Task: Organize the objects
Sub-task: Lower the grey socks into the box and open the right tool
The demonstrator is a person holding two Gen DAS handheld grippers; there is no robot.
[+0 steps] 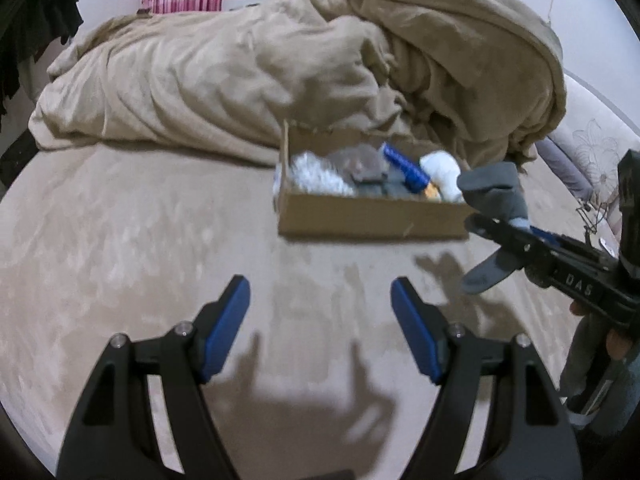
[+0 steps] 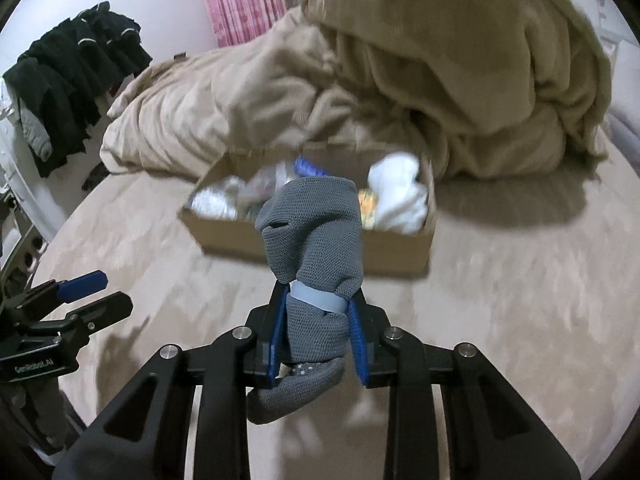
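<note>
So, biggest thing in my feeds is the bed [image 1: 140, 240], tan sheet, with a rumpled beige blanket [image 1: 240, 72] heaped along the far side. A cardboard box [image 1: 372, 216] sits on the bed just in front of that heap, holding a white bundle [image 1: 442, 172], a blue piece [image 1: 404, 166] and other bits too blurry to name. My right tool [image 2: 318, 340] is clamped on a grey sock [image 2: 316, 232], held up near the box. My left tool [image 1: 320, 328] is spread wide, holding nothing, above bare sheet.
</note>
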